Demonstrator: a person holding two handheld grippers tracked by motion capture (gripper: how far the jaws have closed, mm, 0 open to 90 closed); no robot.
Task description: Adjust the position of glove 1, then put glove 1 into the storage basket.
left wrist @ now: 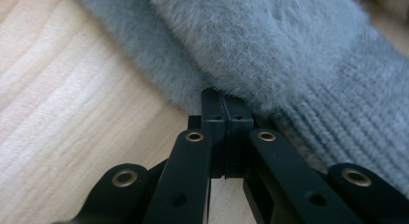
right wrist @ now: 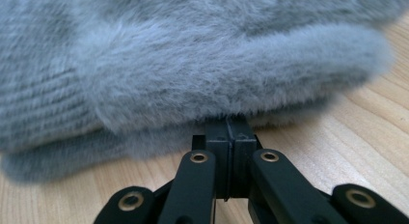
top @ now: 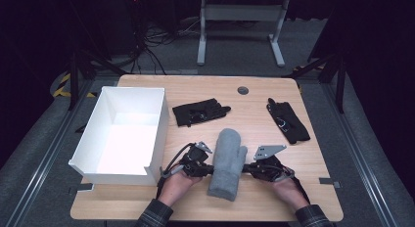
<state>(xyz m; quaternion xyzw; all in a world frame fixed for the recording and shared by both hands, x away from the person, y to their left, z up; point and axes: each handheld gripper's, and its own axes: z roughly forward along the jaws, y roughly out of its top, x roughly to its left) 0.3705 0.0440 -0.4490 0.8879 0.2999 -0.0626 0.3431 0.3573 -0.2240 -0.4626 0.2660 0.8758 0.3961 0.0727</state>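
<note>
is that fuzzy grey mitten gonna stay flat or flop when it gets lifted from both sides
The grey mitten looks like soft fleece with a ribbed knit cuff, so it will probably sag in the middle rather than stay flat. It seems light for its size. The left hand-held gripper and right hand-held gripper each meet only an edge with shut jaws, so the fuzzy pile might slip free.

A pale grey fluffy mitten (top: 228,163), with a ribbed knit cuff in the same grey, lies on a light wooden table (top: 254,117) with visible grain. Two black gloves (top: 199,112) (top: 288,120) flank a white open box (top: 122,134); the right-hand glove appears to carry a pale mark. The grippers (top: 214,169) (top: 246,169) are black with brass-coloured rivets; the person's sleeves (top: 155,216) are dark plaid.
</note>
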